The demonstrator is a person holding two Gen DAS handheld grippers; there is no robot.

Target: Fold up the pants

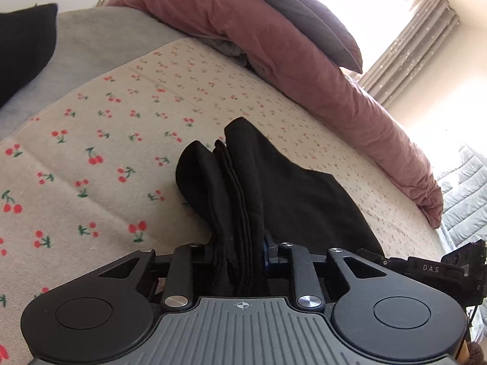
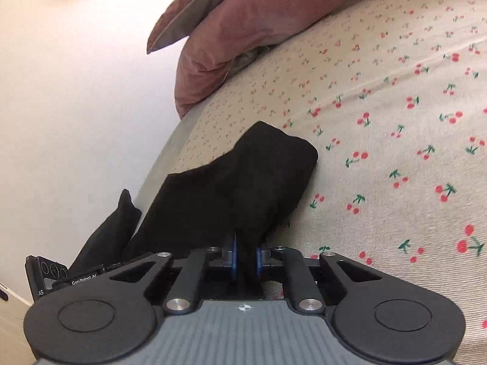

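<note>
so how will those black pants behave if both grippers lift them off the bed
Probably floppy: the black pants bunch in several loose layers inside the left gripper and slump onto the cherry-print sheet. Likely light, since the right gripper pinches only a narrow edge. Unheld parts would probably sag and unfold, as one end already droops off the bed.

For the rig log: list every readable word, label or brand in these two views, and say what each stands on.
"DAS": on the black body of the right hand-held gripper, seen at the right edge of the left wrist view.
"GenRobot.AI": on the left hand-held gripper's black body, at the left edge of the right wrist view.
"AS": on the same body, lower left; cut off.
The pants and cherry-print sheet show no text.
</note>
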